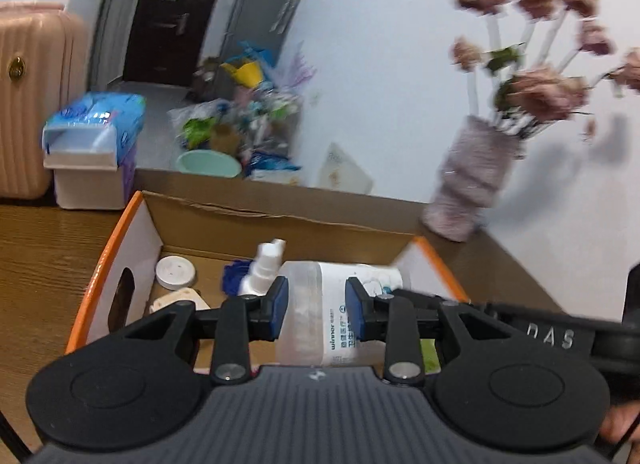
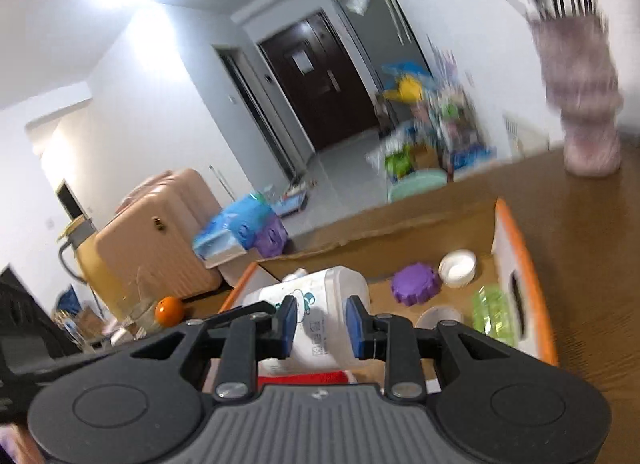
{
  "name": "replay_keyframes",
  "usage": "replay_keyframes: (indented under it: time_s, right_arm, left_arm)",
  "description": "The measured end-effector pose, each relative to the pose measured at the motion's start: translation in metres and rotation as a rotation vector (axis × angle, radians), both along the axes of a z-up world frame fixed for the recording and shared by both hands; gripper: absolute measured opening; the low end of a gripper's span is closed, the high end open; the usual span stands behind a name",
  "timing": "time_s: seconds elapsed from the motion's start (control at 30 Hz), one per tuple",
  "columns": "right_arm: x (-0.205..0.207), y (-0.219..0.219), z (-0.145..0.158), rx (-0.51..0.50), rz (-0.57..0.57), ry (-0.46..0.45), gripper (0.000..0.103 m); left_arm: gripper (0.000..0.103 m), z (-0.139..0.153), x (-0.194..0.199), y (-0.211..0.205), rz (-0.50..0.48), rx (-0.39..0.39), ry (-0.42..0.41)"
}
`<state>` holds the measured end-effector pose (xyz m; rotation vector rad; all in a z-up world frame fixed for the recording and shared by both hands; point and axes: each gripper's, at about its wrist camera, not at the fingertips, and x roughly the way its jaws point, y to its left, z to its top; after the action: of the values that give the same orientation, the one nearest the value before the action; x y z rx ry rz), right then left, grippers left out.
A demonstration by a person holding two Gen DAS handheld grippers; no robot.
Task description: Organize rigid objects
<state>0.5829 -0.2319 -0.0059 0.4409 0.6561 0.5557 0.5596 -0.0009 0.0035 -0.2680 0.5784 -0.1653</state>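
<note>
Bottle — white, with a spray top — lies low centre in both views, over the cardboard box. The left gripper has its blue pads set against the bottle's sides; whether they press it is unclear. The right gripper straddles the same bottle, jaws part open, contact unclear. Orange box edges flank it — a white lid and purple cap lie inside.

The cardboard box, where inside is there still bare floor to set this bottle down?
In the orange-edged cardboard box, bare floor runs along the back wall, between the white spray bottle and the purple ridged lid. The right end is crowded: white round cap, green clear plastic container, clear cup.
</note>
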Motion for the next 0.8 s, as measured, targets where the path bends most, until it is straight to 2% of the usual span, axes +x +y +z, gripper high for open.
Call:
replay_keyframes:
  time_s: [0.13, 0.2, 0.27, 0.3, 0.37, 0.43, 0.47, 0.53, 0.57, 0.63, 0.8]
  right_arm:
    - [0.032, 0.009, -0.027, -0.042, -0.04, 0.049, 0.026]
    - [0.043, 0.01, -0.037, -0.061, -0.061, 0.075, 0.026]
    - [0.043, 0.013, -0.042, -0.124, -0.119, 0.076, 0.026]
    - [0.039, 0.015, -0.041, -0.174, -0.146, 0.049, 0.027]
    - [0.029, 0.016, -0.038, -0.203, -0.152, 0.008, 0.034]
    - [0.02, 0.015, -0.031, -0.203, -0.142, -0.019, 0.049]
    - [0.015, 0.016, -0.026, -0.211, -0.136, -0.03, 0.05]
    - [0.005, 0.017, -0.014, -0.228, -0.122, -0.051, 0.051]
    - [0.001, 0.016, -0.008, -0.232, -0.113, -0.062, 0.054]
    - [-0.012, 0.016, 0.006, -0.251, -0.096, -0.086, 0.066]
    - [-0.039, 0.008, 0.03, -0.325, -0.087, -0.087, 0.075]
  left_arm:
    - [0.029, -0.02, 0.034, -0.005, 0.007, 0.016, 0.08]
    - [0.029, -0.028, 0.043, -0.005, 0.001, -0.003, 0.118]
    - [0.031, -0.031, 0.04, 0.002, -0.022, -0.049, 0.118]
    - [0.033, -0.029, 0.034, 0.003, -0.029, -0.035, 0.106]
    - [0.041, -0.023, 0.019, 0.004, -0.038, 0.029, 0.064]
    - [0.057, -0.012, 0.002, 0.005, -0.036, 0.088, 0.025]
    - [0.062, -0.005, -0.005, 0.007, -0.038, 0.11, 0.01]
    - [0.083, 0.009, -0.02, 0.014, -0.029, 0.142, -0.011]
    - [0.084, 0.017, -0.028, 0.018, -0.01, 0.156, -0.025]
    - [0.085, 0.03, -0.045, 0.026, 0.022, 0.193, -0.051]
    - [0.097, 0.052, -0.081, 0.035, 0.074, 0.256, -0.081]
